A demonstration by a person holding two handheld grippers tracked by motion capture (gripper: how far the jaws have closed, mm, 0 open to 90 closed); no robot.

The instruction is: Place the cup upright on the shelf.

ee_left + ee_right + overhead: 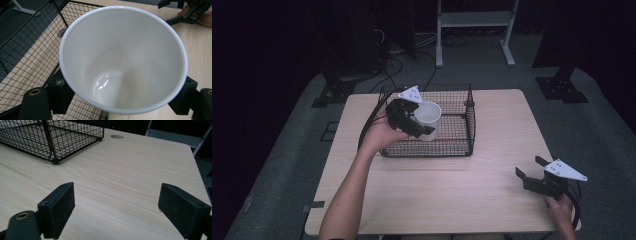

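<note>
A white cup (430, 114) is tilted above the black wire basket (472, 120), its mouth turned toward the left gripper's camera. My left gripper (421, 121) is shut on it, one pad on each side of the cup's wall. In the left gripper view the cup (122, 57) sits between the two jaws of the left gripper (122, 93), with the basket mesh (30, 50) below and behind it. My right gripper (529, 166) rests low at the table's front right, open, with nothing between its jaws (121, 207).
The basket (50, 135) stands at the middle back of the light wooden table (437, 190). A round hole (117, 136) is in the tabletop beyond the basket's corner. A white metal frame (474, 30) and dark stands are on the floor behind the table.
</note>
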